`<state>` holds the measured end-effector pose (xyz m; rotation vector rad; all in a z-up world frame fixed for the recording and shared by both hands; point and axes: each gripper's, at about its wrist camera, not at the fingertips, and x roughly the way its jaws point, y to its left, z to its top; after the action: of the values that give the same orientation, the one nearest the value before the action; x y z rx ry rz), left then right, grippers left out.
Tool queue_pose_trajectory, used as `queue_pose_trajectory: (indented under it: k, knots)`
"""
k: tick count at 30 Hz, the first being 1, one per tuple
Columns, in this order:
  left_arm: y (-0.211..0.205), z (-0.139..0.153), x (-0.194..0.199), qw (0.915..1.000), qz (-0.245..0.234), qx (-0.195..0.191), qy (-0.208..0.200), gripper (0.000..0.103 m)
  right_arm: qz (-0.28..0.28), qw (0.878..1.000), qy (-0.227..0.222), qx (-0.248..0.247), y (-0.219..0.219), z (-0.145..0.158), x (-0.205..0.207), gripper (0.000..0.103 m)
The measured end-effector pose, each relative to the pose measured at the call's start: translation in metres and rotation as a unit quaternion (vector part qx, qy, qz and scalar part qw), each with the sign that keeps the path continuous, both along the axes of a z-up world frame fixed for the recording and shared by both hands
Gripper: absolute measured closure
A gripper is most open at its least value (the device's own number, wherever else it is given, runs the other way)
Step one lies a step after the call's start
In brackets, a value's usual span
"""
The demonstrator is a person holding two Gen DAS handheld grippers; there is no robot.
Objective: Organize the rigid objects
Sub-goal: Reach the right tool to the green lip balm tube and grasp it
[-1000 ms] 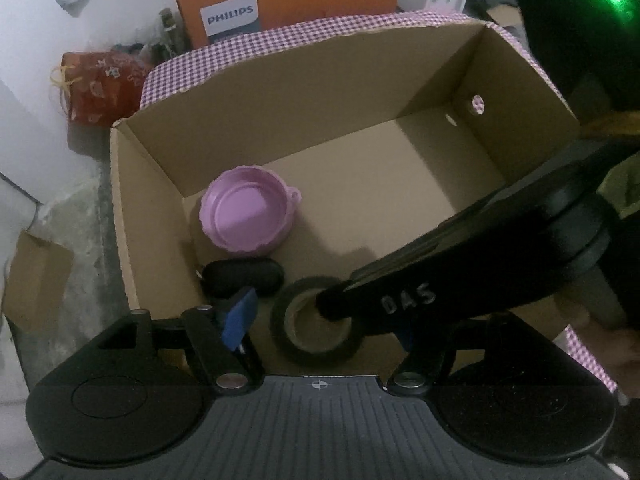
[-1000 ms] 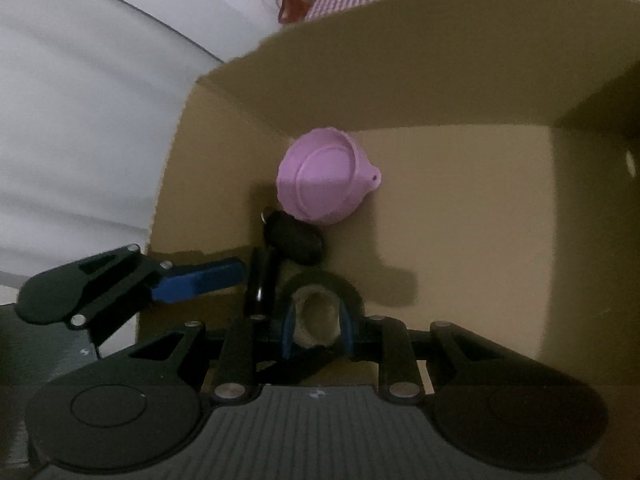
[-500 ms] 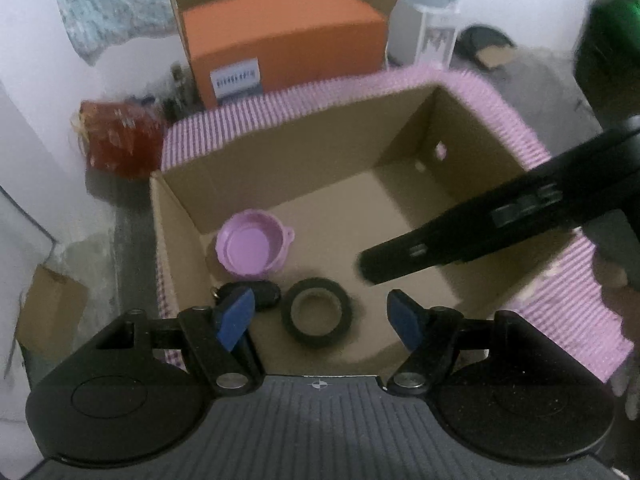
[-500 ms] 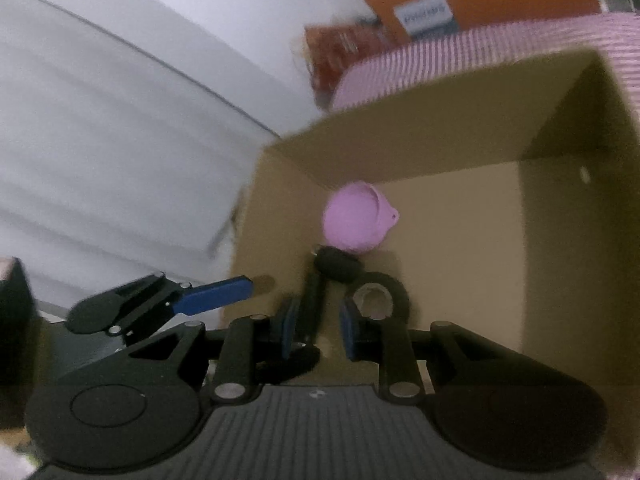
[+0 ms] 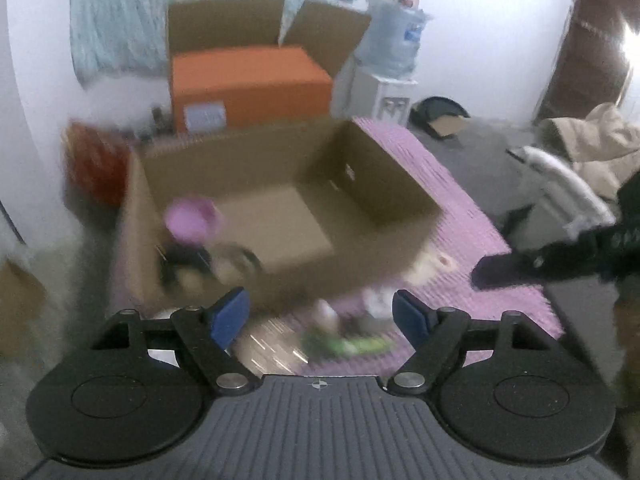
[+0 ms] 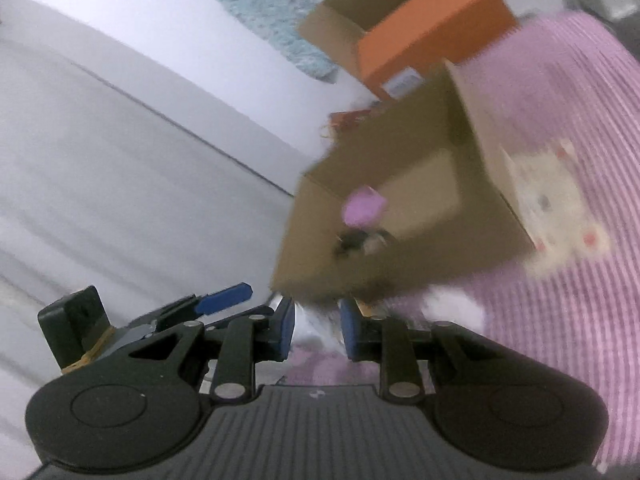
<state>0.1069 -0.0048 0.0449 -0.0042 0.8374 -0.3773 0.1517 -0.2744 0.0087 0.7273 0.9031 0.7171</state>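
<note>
Cardboard box (image 5: 280, 276) beyond both grippers, left gripper (image 5: 322, 314) spread and just been opening, empty, right gripper (image 6: 317, 330) nearly closed, empty

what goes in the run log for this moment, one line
left gripper: open, empty, jaws just opening | right gripper: shut, empty | cardboard box: holds pink bowl, tape roll | phase: both outside box
</note>
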Motion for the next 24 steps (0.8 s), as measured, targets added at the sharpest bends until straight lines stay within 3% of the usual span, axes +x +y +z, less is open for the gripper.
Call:
queue_pose_trajectory:
  k: [4, 6, 10, 13, 24]
  knots:
    - [-0.011, -0.052, 0.001, 0.9947, 0.004, -0.063, 0.082, 0.025, -0.018, 0.999, 0.032, 0.003, 0.001, -0.039, -0.025, 0.076]
    - [-0.018, -0.072, 0.001, 0.9922, 0.01, -0.069, 0.104, 0.026, -0.025, 0.999, 0.048, -0.005, 0.003, -0.056, -0.031, 0.076]
    - [-0.044, -0.091, 0.002, 0.9969, 0.016, 0.009, 0.077, 0.026, -0.03, 0.997, 0.05, -0.051, 0.012, -0.071, -0.033, 0.076]
    - [-0.057, -0.102, 0.004, 0.9971, 0.011, 0.046, 0.06, 0.026, -0.039, 0.995, 0.04, -0.079, 0.015, -0.077, -0.029, 0.076]
    - [-0.068, -0.126, 0.003, 0.9971, -0.015, 0.047, 0.059, 0.036, -0.062, 0.985, 0.016, -0.162, 0.041, -0.11, 0.013, 0.076]
